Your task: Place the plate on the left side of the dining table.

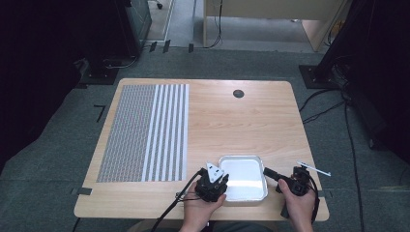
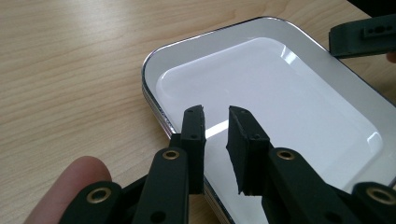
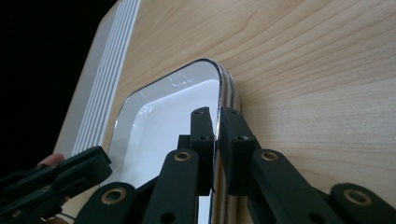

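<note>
Tray sits at the counter's 6 o'clock edge. Right tool is clamped on its rim; left tool straddles the opposite rim, jaws narrow, not pinching. Close left fully, then lift both level.

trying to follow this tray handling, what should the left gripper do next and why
Probably close the left gripper onto the near rim of the tray. The right gripper is shut on the tray's opposite rim, while the left jaws straddle their rim with a gap between them, so only one side looks gripped before any lift.
</note>
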Demonstrator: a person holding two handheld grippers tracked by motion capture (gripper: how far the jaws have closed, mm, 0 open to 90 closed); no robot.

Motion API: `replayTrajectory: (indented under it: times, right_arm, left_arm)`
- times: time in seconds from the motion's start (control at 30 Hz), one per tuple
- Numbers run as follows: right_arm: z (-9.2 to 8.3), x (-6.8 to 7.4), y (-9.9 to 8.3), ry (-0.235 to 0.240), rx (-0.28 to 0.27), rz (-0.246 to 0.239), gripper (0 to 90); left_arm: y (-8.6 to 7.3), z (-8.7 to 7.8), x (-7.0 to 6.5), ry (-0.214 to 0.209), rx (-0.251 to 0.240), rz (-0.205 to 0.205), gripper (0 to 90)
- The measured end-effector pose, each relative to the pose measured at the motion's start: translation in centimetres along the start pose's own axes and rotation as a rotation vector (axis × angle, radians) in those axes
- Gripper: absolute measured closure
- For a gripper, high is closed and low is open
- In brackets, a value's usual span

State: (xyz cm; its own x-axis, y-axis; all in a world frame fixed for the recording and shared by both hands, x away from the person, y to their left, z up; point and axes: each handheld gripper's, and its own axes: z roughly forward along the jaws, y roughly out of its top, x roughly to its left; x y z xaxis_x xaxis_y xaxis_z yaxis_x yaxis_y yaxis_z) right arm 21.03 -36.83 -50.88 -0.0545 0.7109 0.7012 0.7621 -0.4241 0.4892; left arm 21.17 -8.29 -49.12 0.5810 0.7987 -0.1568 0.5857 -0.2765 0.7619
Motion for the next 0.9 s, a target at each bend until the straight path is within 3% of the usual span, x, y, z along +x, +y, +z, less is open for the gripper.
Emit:
replayTrajectory:
  times: [0.17,0.23,0.33,0.5,0.57,0.6,0.73,0.8,0.9]
  right_arm:
    - [-0.2,0.2,0.0,-0.012,-0.008,-0.010,85.6]
    - [-0.4,0.2,0.1,0.000,-0.007,-0.006,85.7]
    - [-0.3,0.1,0.1,0.001,0.002,-0.010,85.8]
    - [-0.3,0.1,0.1,0.017,0.015,0.002,88.1]
    - [-0.3,0.2,0.1,0.012,0.012,-0.008,88.0]
    - [-0.5,0.3,0.1,-0.019,-0.010,-0.003,87.5]
    - [-0.5,0.0,0.2,-0.025,-0.015,0.010,86.2]
    - [-0.3,-0.3,0.1,0.008,0.020,0.022,85.8]
    - [-0.3,-0.3,0.2,0.016,0.028,0.029,85.9]
  left_arm:
    - [0.3,-0.3,0.6,0.016,-0.017,-0.036,74.1]
    - [0.2,-0.5,1.0,0.041,-0.033,-0.057,74.0]
    - [0.1,-0.4,1.2,0.016,-0.012,-0.078,73.9]
    - [-0.1,0.0,1.2,-0.003,0.002,-0.081,72.8]
    - [-0.1,-0.1,1.1,-0.006,-0.002,-0.082,72.1]
    - [-0.1,0.0,1.1,-0.009,-0.001,-0.086,71.2]
    - [-0.2,0.0,1.1,-0.010,0.003,-0.085,70.2]
    - [-0.2,0.0,1.1,-0.013,0.005,-0.089,69.8]
    - [-0.2,0.0,1.2,-0.019,0.003,-0.088,69.7]
